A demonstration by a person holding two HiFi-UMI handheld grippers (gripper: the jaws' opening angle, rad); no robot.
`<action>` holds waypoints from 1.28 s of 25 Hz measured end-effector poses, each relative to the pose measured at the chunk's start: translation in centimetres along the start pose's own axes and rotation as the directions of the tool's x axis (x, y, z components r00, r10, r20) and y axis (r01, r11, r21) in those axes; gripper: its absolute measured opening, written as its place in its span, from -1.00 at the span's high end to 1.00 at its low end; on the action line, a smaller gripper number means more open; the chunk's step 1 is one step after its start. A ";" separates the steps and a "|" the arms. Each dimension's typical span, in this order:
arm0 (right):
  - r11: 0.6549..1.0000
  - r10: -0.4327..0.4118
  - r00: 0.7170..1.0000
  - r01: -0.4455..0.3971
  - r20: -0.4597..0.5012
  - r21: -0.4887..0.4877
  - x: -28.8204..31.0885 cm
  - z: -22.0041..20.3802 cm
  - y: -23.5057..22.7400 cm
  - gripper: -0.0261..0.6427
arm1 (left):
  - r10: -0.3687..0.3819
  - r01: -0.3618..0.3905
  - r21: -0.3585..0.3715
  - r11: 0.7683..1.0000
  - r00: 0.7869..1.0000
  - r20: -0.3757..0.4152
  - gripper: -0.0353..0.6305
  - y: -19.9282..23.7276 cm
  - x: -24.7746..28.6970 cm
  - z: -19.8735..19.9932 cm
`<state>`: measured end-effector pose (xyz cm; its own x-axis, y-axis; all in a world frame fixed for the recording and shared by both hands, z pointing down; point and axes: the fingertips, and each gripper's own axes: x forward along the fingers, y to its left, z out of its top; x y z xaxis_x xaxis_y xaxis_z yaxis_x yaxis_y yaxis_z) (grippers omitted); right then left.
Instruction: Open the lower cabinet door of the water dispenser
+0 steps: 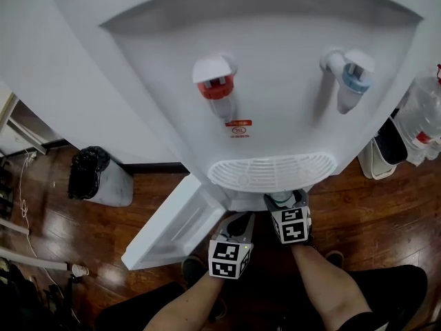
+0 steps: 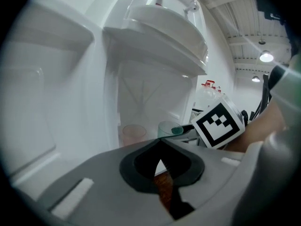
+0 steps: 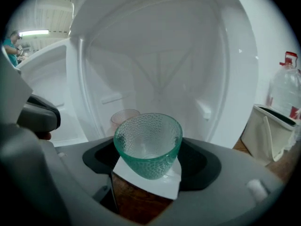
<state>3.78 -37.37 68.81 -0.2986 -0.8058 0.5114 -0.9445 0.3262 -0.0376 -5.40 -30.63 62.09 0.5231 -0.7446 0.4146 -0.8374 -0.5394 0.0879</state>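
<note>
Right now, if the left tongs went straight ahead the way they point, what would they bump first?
Likely the white back wall inside the open cabinet. The left tongs aim into it. A pinkish cup stands just left of that line, so it could be hit first; depth is unclear.

Industrial hall: high beamed ceiling [image 2: 244, 34], wood floor [image 1: 386, 205], water jugs [image 1: 422, 116].

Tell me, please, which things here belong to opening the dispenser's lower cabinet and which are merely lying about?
Belonging to the job:
water dispenser
lower cabinet door, already open
green glass cup, held in the right gripper
pink cup, inside the cabinet

Lying about:
black bin
water bottle
white bin
</note>
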 end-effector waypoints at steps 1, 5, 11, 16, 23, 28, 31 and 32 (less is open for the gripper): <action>1.000 0.003 1.000 -0.003 -0.001 -0.005 -0.7 0.2 0.2 -0.19 | -0.004 0.004 0.009 1.000 1.000 0.003 0.63 0.1 -0.3 0.5; 0.998 0.007 1.000 -0.006 0.015 -0.062 -3.8 1.3 0.7 -0.19 | -0.038 0.038 0.044 0.998 0.999 -0.002 0.63 -0.1 -1.9 2.5; 0.999 0.001 1.000 0.000 0.029 -0.033 -9.2 3.4 0.5 -0.19 | -0.152 0.152 0.178 0.972 0.988 -0.013 0.63 -3.2 -5.1 5.0; 1.000 -0.001 0.999 0.003 0.054 -0.023 -12.8 5.2 0.8 -0.19 | -0.149 0.144 0.153 0.978 0.989 0.024 0.62 -3.6 -7.5 7.1; 0.997 0.058 0.994 -0.053 0.097 -0.051 -17.2 8.3 2.8 -0.21 | -0.152 0.139 0.152 0.979 0.985 0.080 0.62 -3.9 -10.2 9.9; 0.990 0.139 0.983 -0.134 0.117 -0.049 -20.3 10.3 4.5 -0.21 | -0.167 0.148 0.224 0.963 0.983 0.070 0.59 -3.7 -12.6 11.3; 0.985 0.171 0.977 -0.168 0.125 -0.035 -21.8 12.1 4.7 -0.21 | -0.166 0.149 0.241 0.959 0.985 0.050 0.55 -2.9 -13.7 12.8; 0.983 0.182 0.975 -0.179 0.127 -0.034 -22.3 12.8 4.8 -0.21 | -0.170 0.154 0.232 0.960 0.984 0.051 0.55 -2.7 -14.2 13.5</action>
<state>4.18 -24.18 46.23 -0.4808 -0.7890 0.3825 -0.8704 0.4823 -0.0993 -8.41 -23.91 43.75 0.6652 -0.6610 0.3472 -0.6869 -0.7240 -0.0622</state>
